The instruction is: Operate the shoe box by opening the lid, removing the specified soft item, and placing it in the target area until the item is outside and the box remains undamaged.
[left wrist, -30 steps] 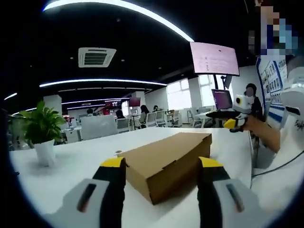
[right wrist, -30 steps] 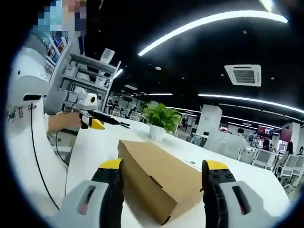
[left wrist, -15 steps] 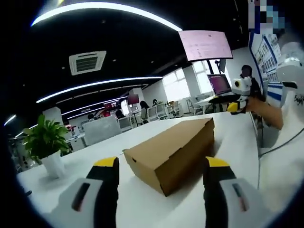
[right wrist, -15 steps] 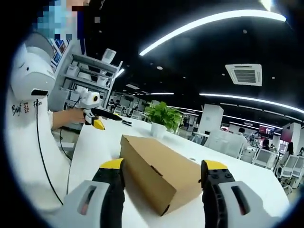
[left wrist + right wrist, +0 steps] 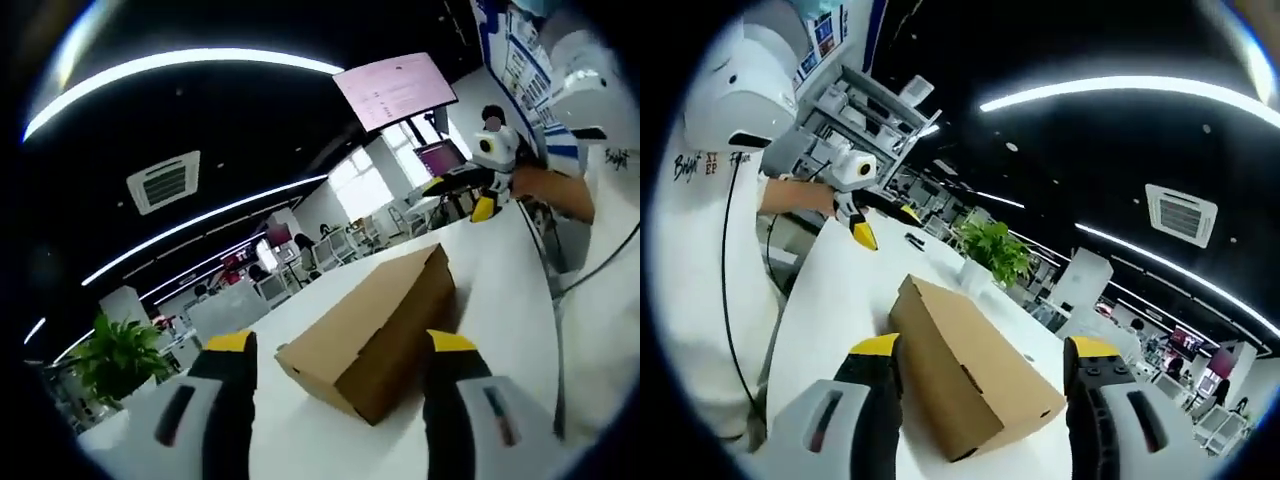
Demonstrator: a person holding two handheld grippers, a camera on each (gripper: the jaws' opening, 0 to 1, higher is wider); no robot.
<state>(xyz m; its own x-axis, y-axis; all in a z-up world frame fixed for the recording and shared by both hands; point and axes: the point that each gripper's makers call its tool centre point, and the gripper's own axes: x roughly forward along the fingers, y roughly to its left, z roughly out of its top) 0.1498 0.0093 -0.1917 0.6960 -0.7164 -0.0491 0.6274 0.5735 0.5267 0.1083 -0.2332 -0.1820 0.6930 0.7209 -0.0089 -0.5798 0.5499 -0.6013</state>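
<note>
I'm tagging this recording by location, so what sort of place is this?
Most likely an open-plan office. Rows of desks and chairs stretch behind the white table with the cardboard shoe box, a wall-mounted screen hangs overhead, and a potted plant stands nearby.

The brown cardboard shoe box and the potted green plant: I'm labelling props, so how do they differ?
The brown cardboard shoe box is long, flat-sided and plain, lid shut; the potted green plant is leafy and upright in a white pot. The box lies between the right gripper jaws; the plant stands beyond it. Both sit on the white table.
</note>
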